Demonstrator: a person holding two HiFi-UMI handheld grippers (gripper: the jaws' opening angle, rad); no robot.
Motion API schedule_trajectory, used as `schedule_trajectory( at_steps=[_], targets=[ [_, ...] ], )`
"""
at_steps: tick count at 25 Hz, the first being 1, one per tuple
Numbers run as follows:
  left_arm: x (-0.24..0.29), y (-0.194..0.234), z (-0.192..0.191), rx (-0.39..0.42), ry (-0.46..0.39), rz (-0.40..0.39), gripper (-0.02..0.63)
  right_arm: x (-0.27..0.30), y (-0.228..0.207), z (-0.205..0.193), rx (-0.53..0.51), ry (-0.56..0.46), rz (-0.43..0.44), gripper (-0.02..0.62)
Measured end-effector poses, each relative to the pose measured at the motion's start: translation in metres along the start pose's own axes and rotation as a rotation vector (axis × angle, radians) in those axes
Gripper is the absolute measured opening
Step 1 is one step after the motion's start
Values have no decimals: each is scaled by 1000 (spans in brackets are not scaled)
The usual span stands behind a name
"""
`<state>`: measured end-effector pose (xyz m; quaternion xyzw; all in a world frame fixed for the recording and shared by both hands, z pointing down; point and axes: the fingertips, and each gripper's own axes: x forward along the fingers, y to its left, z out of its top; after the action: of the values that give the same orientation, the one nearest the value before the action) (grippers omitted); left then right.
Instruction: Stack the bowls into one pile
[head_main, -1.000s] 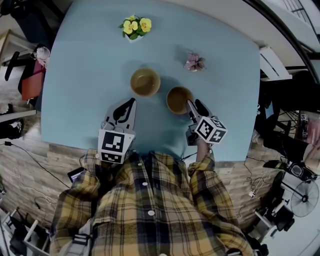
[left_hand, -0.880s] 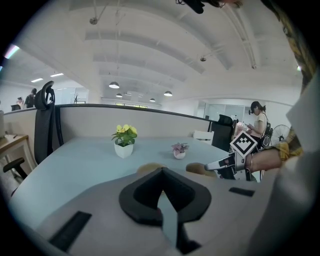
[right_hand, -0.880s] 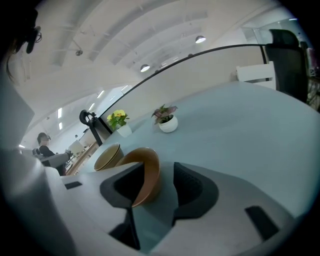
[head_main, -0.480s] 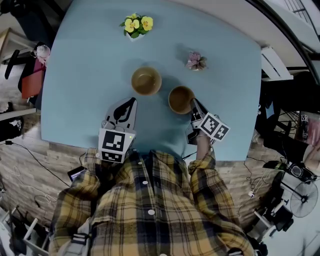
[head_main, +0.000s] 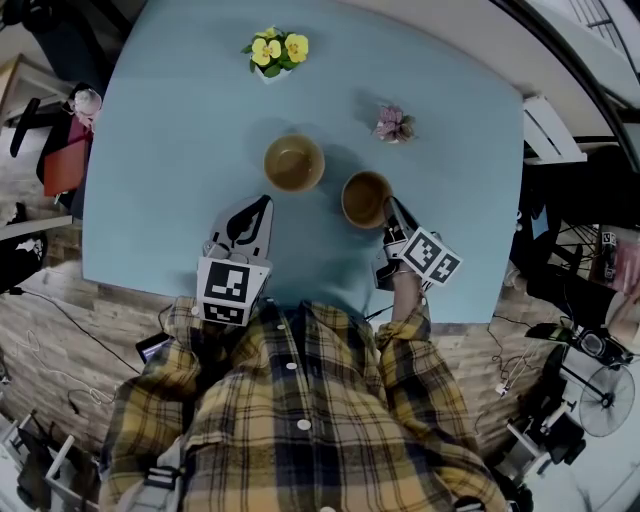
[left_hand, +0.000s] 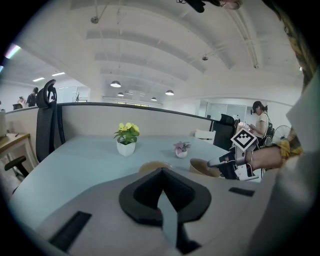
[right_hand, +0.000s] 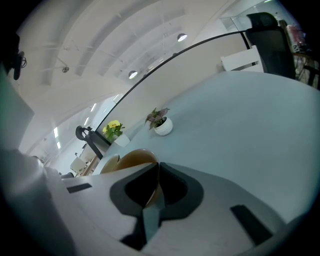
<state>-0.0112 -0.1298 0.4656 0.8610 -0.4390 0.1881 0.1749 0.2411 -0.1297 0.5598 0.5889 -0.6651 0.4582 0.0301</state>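
Two brown bowls stand side by side on the blue table. The left bowl is untouched. My right gripper is at the near right rim of the right bowl; its jaws are closing, and the rim sits pinched between the pads. The other bowl shows just behind it. My left gripper rests shut and empty on the table, short of the left bowl. The right gripper and its bowl also appear in the left gripper view.
A white pot of yellow flowers stands at the far side of the table. A small pot with a pink plant sits behind the right bowl. The near table edge runs just under both grippers.
The right gripper's jaws went from wide open around the right bowl's rim to closed on it, and the gripper rolled a little. The left gripper stayed still.
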Motion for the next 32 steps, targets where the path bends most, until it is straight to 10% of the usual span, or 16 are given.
schedule_trajectory(
  at_steps=[32],
  targets=[
    [-12, 15, 0, -22, -16, 41, -9, 60, 141, 43, -417, 5, 208, 17]
  ],
)
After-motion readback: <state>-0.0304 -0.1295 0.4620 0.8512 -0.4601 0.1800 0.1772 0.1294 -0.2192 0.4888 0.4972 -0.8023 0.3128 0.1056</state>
